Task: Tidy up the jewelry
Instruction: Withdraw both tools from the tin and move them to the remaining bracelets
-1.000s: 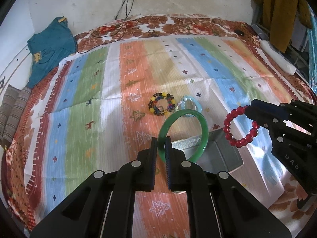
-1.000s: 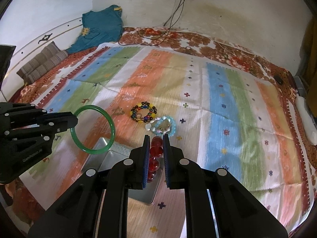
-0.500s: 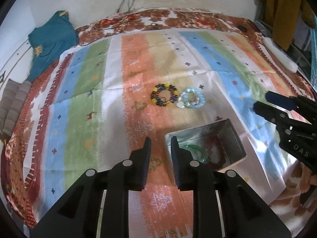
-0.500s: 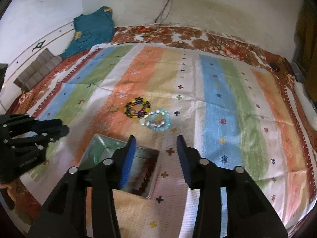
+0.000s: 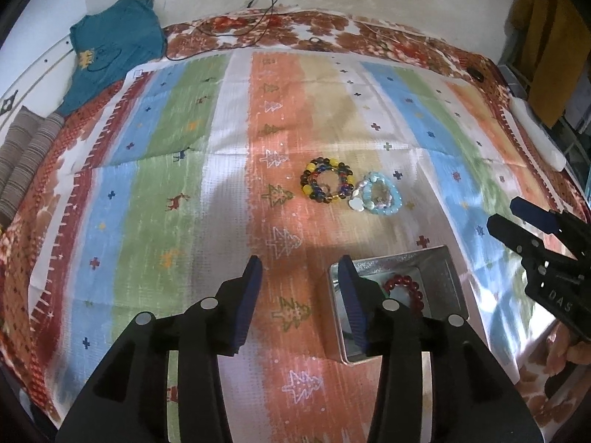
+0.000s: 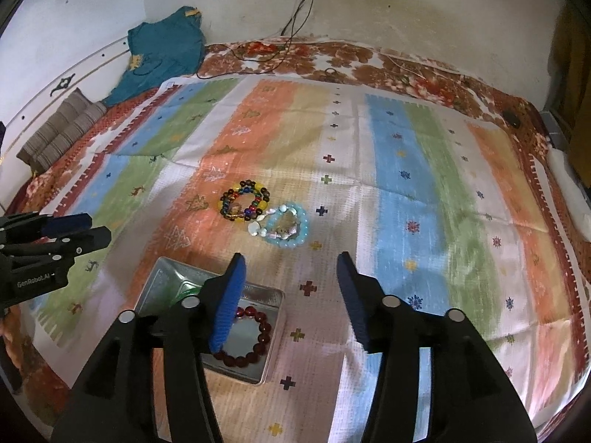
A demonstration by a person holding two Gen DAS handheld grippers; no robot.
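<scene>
A metal tin (image 5: pixel 448 265) (image 6: pixel 162 277) lies on the striped cloth. A red bead bracelet (image 5: pixel 404 286) (image 6: pixel 255 339) lies inside it, and a bit of the green bangle (image 6: pixel 190 288) shows beside it. A multicoloured bead bracelet (image 5: pixel 327 184) (image 6: pixel 244 203) and a light blue bead bracelet (image 5: pixel 378 199) (image 6: pixel 286 229) lie side by side on the cloth beyond the tin. My left gripper (image 5: pixel 299 297) is open and empty, above the tin's left edge. My right gripper (image 6: pixel 291 295) is open and empty, above the tin's right side.
A striped cloth (image 5: pixel 177 199) covers a floral bedspread (image 6: pixel 406 74). A teal garment (image 5: pixel 110 55) and a striped cushion (image 5: pixel 22 155) lie at the far left. Cables (image 6: pixel 258 55) run along the back by the wall. A white object (image 5: pixel 539 133) lies at the right edge.
Both grippers have opened wide. The green bangle and the red bracelet left the grippers and now lie in the tin. Both grippers have pulled back and up.
</scene>
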